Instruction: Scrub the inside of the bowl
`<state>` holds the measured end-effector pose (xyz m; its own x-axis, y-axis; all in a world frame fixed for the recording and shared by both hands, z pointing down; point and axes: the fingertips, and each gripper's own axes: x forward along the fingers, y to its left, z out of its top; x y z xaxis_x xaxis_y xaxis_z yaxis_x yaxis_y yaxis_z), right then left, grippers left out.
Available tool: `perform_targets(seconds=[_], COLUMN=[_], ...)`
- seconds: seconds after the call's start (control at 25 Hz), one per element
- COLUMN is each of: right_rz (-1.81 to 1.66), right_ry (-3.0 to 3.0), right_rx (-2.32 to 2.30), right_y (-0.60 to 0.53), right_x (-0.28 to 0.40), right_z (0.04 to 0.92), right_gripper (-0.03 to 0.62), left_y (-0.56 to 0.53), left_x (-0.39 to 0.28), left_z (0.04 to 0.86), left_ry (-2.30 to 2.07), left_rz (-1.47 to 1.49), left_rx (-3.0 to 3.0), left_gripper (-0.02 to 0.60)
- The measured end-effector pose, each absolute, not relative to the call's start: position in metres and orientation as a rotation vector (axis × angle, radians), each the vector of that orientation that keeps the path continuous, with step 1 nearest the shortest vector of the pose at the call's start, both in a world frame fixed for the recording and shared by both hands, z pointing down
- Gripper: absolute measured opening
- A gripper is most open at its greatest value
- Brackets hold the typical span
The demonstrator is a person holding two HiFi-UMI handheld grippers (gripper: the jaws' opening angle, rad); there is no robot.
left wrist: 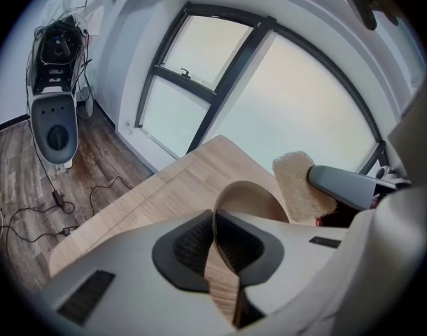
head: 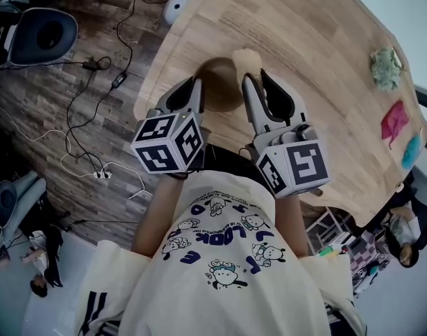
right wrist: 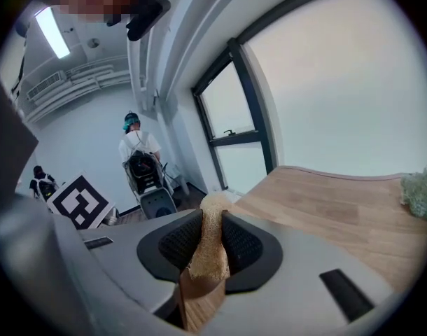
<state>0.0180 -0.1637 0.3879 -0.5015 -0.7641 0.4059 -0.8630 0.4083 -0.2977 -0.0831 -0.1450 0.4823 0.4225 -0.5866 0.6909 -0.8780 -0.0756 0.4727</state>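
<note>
My L tongs (head: 197, 89) pinch the wooden bowl (head: 219, 86) by its rim; R tongs (head: 254, 82) pinch a scrub pad (head: 246, 59) just beside it, over the worktop (head: 311, 68)

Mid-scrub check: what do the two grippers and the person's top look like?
The left gripper and right gripper are light grey plastic, their jaws lined with black ribbed pads. Each carries a white cube of black square markers. The person wears a cream shirt printed with cartoon dogs.
</note>
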Motion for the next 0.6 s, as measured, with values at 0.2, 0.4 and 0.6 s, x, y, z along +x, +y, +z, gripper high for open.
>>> perform_targets(seconds=[0.2,0.4,0.6], right_rz=[0.614,0.515,0.411], right_ry=[-2.462,-2.405,-2.319], right_rx=[1.37,1.346,1.346], right_y=[-0.149,-0.147,-0.15], right_x=[-0.005,-0.012,-0.013], right_z=[0.371,0.37,0.376], right_gripper=[0.084,0.084,0.084], left_y=[-0.145,-0.149,-0.152], left_x=[-0.088,-0.086,-0.08], left_z=[0.457,0.444,0.438], left_ry=[-1.296,-1.294,-1.28], left_rz=[0.363,0.324,0.31], left_rx=[1.816,1.834,1.866], left_gripper=[0.043,0.041,0.043])
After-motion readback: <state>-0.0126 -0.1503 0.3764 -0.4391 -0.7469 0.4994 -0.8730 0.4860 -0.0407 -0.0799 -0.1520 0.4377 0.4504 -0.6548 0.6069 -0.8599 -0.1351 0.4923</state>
